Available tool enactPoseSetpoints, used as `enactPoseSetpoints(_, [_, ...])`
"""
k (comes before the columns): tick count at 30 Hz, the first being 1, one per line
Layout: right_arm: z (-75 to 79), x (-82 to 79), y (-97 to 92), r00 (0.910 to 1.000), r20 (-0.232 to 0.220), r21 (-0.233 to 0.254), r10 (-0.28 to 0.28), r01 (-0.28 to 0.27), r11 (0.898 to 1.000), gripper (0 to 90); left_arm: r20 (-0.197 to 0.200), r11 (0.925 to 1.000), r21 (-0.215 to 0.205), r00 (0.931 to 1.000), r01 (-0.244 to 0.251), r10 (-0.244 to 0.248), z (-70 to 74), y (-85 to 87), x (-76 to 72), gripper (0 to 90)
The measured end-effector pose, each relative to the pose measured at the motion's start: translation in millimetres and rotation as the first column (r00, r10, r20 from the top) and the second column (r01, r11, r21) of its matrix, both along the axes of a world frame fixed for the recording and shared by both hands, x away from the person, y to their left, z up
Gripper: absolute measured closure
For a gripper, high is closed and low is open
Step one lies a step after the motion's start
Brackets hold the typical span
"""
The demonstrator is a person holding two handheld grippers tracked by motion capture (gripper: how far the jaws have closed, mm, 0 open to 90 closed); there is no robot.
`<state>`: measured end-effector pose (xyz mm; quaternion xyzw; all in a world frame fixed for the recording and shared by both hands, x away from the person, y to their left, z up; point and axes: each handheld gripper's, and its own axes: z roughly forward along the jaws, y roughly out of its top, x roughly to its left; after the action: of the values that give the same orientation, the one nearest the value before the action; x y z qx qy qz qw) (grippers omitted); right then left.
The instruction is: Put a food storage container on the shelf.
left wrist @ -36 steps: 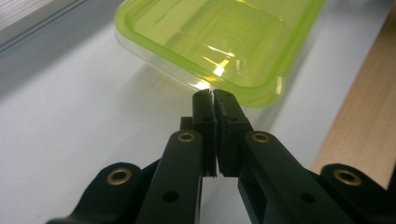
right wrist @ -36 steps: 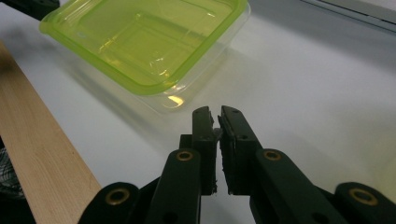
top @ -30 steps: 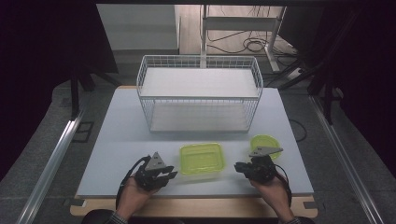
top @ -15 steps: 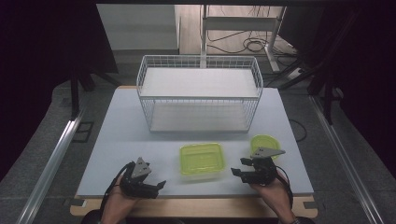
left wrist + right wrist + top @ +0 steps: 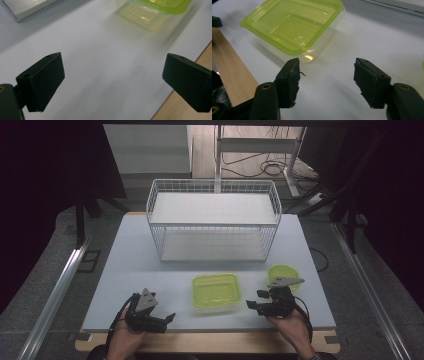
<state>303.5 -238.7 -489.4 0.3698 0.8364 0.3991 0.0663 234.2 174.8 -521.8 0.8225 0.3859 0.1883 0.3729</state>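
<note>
Left tool (image 5: 167, 320) low at the near-left of the desk (image 5: 125, 265), jaws just opened wide, nothing between them but bare desk surface, aimed toward the square container (image 5: 216, 290). In the left gripper view, left tool (image 5: 112, 82) gaping over white desk (image 5: 100, 50), wooden front edge (image 5: 190, 100) close under the right-hand jaw, container (image 5: 152, 15) ahead and apart from both jaws. Square yellow-green container resting open side up at the near middle of the desk, between the two tools, touched by neither. Behind it, well apart, a white wire basket (image 5: 214, 220) across the middle of the desk, standing clear of the path between tools and container. Right tool (image 5: 254, 300) just beside the container's right side, jaws partly open after a recent opening, holding nothing. In the right gripper view, right tool (image 5: 327, 82) over bare desk (image 5: 374, 37), container (image 5: 294, 25) just ahead and to the left-hand jaw's side. Small round yellow-green bowl (image 5: 283, 273) just behind the right tool, near the desk's right edge.
</note>
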Motion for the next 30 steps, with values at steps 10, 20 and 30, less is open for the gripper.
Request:
enactPoseSetpoints(10, [5.6, 6.9, 6.4, 0.9997, -0.024, 0.08, 0.004, -0.002, 0.997, 44.4, 0.011, 0.9998, 0.019, 0.9999, 0.005, -0.005, -1.2, -1.6, 0.3, 4.0])
enactPoseSetpoints(20, [7.0, 27.5, 23.6, 0.9932, -0.115, 0.139, -0.019, 0.035, 0.99, 48.4, 0.005, 0.9994, 0.033, 1.0, 0.007, -0.007, -3.1, -2.8, 1.4, 4.0])
enactPoseSetpoints(30, [-4.4, 53.5, 28.8, 0.9651, -0.248, 0.15, -0.083, 0.123, 0.981, 56.4, 0.006, 0.9985, 0.053, 0.9998, 0.016, -0.016, -4.2, -5.0, 1.1, 4.1])
